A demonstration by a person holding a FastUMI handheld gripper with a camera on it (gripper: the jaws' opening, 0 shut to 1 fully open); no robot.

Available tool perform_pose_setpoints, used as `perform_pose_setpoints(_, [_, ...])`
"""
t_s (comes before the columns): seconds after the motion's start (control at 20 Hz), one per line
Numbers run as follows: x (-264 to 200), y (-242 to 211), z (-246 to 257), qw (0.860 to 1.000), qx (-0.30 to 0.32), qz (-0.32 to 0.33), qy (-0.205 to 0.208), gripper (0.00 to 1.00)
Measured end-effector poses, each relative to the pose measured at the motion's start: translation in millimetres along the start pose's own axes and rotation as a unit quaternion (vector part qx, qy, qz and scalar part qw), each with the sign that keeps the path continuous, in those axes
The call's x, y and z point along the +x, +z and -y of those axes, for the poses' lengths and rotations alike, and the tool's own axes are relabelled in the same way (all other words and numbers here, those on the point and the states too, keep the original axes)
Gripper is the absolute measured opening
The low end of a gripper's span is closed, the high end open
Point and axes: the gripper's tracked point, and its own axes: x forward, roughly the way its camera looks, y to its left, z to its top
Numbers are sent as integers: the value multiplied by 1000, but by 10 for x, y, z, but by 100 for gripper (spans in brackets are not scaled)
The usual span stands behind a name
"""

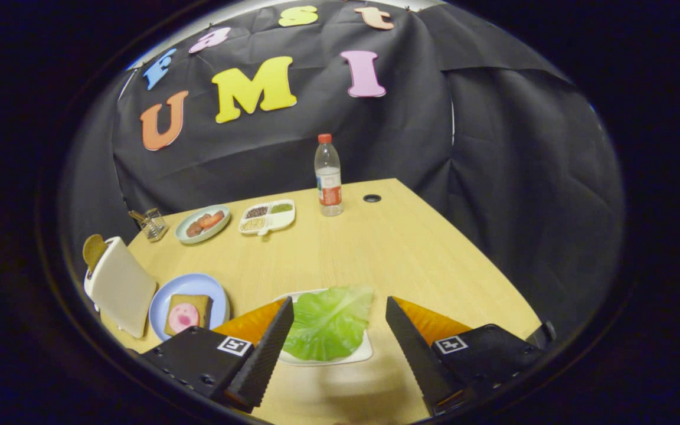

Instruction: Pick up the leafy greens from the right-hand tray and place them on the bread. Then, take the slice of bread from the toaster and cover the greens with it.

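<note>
- A white toaster (120, 289) stands at the worktop's (375, 248) left edge, a brown bread slice (93, 249) poking from its top, mostly hidden.
- Just beside it, a blue plate (166, 295) carries bread (188, 313) topped with a pink slice, partly cut off by the left finger.
- The hand-held gripper (335, 321) is spread wide, pinching nothing.
- The leafy greens (329, 323) lie on a white tray (358, 355) between the fingers.
- Beyond, bare wood runs to a bottle (328, 176); its label is unreadable.
</note>
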Motion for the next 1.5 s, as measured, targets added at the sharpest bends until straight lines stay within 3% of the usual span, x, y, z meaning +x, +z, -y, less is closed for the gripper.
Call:
perform_pose_setpoints(0.4, [588, -451, -267, 995, -38, -95, 4, 96])
perform_pose_setpoints(0.75, [651, -559, -248, 992, -33, -120, -9, 97])
perform_pose_setpoints(0.9, [663, -588, -270, 992, -32, -124, -7, 83])
perform_pose_setpoints(0.95, [649, -592, -266, 992, -30, -125, -8, 72])
perform_pose_setpoints(1.1, [616, -593, -316, 991, -31, -129, -3, 72])
perform_pose_setpoints(1.25, [610, -619, -373, 990, -21, -139, 10, 18])
perform_pose_setpoints(1.4, [541, -614, -352, 990, -21, -139, -4, 17])
perform_pose_setpoints(1.45, [498, -592, -318, 990, -16, -141, -12, 0])
perform_pose_setpoints(1.5, [435, -584, -322, 990, -13, -139, -11, 1])
